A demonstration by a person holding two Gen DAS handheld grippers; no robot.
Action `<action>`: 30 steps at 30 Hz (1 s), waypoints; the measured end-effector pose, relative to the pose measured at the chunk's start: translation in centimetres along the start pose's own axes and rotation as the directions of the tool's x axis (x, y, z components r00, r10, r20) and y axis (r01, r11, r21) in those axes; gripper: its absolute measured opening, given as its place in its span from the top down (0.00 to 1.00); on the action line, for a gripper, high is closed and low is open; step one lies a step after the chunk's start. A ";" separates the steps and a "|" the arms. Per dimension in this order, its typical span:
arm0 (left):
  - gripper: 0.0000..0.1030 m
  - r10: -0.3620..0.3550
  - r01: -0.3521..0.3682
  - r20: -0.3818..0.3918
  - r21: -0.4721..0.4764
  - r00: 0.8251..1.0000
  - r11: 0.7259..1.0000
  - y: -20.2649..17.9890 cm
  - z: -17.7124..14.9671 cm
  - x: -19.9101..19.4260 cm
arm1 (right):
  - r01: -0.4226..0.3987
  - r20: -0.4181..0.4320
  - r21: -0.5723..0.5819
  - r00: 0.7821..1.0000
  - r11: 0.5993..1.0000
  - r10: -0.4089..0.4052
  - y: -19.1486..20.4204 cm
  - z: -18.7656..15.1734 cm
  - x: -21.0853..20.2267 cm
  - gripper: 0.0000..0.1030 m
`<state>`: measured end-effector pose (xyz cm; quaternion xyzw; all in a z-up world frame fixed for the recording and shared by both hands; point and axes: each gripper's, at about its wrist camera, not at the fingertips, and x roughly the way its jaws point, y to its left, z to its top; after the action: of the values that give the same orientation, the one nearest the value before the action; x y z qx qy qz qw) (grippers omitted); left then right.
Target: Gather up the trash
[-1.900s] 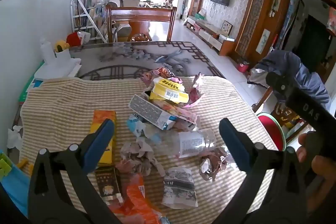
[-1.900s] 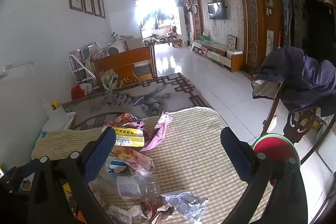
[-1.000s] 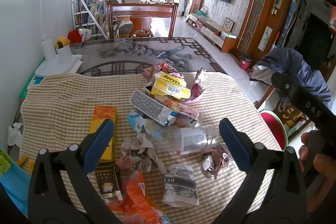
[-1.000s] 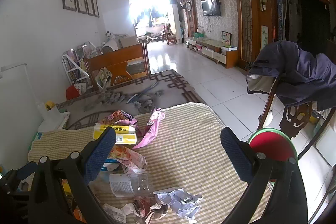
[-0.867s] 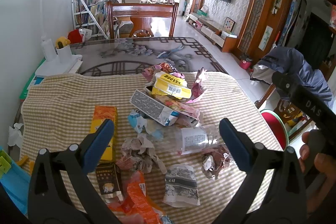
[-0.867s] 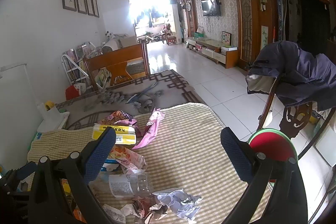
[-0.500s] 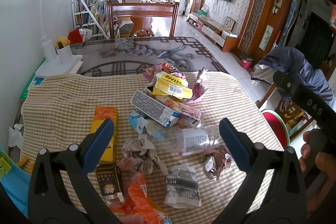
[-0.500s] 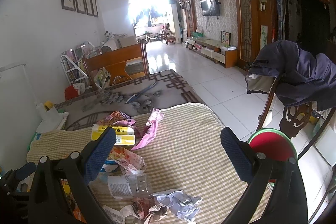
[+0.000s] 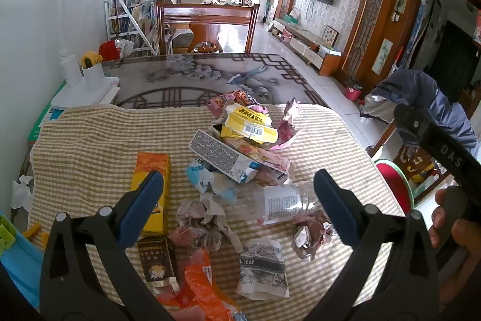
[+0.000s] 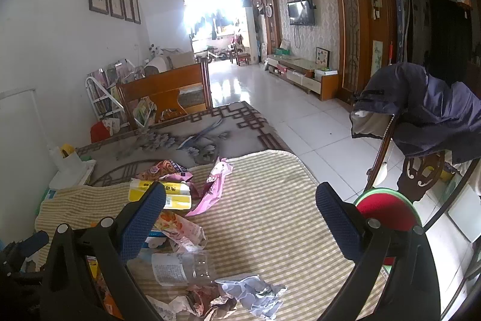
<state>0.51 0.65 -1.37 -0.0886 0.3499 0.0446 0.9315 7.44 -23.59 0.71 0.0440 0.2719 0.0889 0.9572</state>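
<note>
Left gripper [image 9: 237, 188] wide open, empty, above trash pile [image 9: 240, 146] mid checked cloth [image 9: 90, 140], right gripper [image 10: 240, 200] likewise agape, orange wrapper [image 9: 198, 291] cut off at near edge, labels illegible.

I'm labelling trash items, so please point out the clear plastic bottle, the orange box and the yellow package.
clear plastic bottle [image 9: 284, 202], left wrist view, on its white label.
orange box [image 9: 151, 167], left wrist view, on its upper face.
yellow package [image 9: 249, 125], left wrist view, near its barcode.
</note>
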 end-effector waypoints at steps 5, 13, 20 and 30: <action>0.05 0.000 0.000 -0.004 0.006 1.000 1.000 0.1 0.1 0.1 | 0.012 -0.002 0.004 1.000 1.000 -0.012 -0.1 0.1 -0.2 0.07; 0.05 0.002 -0.002 -0.008 0.006 1.000 1.000 0.0 0.0 0.4 | 0.021 -0.007 0.005 1.000 1.000 -0.021 -0.1 0.1 -0.1 0.07; 0.05 -0.005 0.005 -0.005 0.002 1.000 1.000 0.1 0.0 0.4 | 0.021 -0.012 0.001 1.000 1.000 -0.021 0.0 0.0 0.0 0.07; 0.05 0.145 -0.144 0.056 -0.037 0.988 0.989 4.9 0.3 1.3 | -0.009 -0.058 -0.002 0.998 1.000 0.009 0.3 -0.5 1.1 0.07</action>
<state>0.94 5.50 -2.65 -0.0771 0.3273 0.1203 0.9341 8.10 -23.03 -0.22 0.0416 0.2991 0.0950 0.9486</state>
